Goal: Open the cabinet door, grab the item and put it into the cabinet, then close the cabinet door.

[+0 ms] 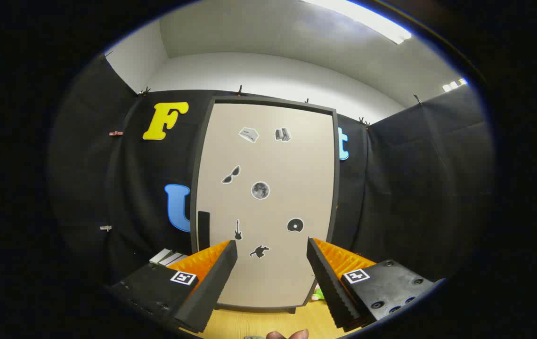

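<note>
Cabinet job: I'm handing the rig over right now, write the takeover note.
Claw: open, fingers spread, holding nothing, aimed at the door.
Tall beige cabinet door with dark frame and small stickers: shut; its dark vertical handle sits just beyond the left finger.
Small green and white item: on the wooden tabletop by the cabinet's base, mostly hidden by the right finger.
Done: nothing.
Left: open door, stow item, close door.

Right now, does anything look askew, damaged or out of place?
Nothing stands out. The cabinet door is shut and sits square in its frame, its stickers intact. The gripper is open, facing it with nothing between the fingers.
</note>
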Tool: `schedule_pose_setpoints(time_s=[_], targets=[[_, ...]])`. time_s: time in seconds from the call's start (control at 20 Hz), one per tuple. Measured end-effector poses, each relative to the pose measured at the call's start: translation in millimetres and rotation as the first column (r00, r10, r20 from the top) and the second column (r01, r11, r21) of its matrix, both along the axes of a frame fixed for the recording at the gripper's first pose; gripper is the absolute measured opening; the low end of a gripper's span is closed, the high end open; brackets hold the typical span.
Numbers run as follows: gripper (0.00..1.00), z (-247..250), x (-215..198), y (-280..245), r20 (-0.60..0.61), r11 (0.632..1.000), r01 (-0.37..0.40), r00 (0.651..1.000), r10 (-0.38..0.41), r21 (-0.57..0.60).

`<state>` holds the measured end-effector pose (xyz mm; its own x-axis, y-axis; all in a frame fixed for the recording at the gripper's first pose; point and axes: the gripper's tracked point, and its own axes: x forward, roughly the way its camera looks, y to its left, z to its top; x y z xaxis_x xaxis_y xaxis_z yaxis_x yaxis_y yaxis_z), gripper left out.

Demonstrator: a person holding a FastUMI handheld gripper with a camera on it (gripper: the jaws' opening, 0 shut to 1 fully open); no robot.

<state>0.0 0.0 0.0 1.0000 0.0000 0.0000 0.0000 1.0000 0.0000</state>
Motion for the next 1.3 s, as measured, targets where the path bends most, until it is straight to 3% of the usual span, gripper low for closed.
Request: schedule_pose_setpoints(time_s=[0.8, 1.3], targets=[[0.97, 11, -8, -4, 0.012, 0.999, 0.025, 1.000, -0.025, 0.028], [0.98, 12, 8, 51, -0.003, 0.995, -0.069, 0.998, 0.070, 0.078]])
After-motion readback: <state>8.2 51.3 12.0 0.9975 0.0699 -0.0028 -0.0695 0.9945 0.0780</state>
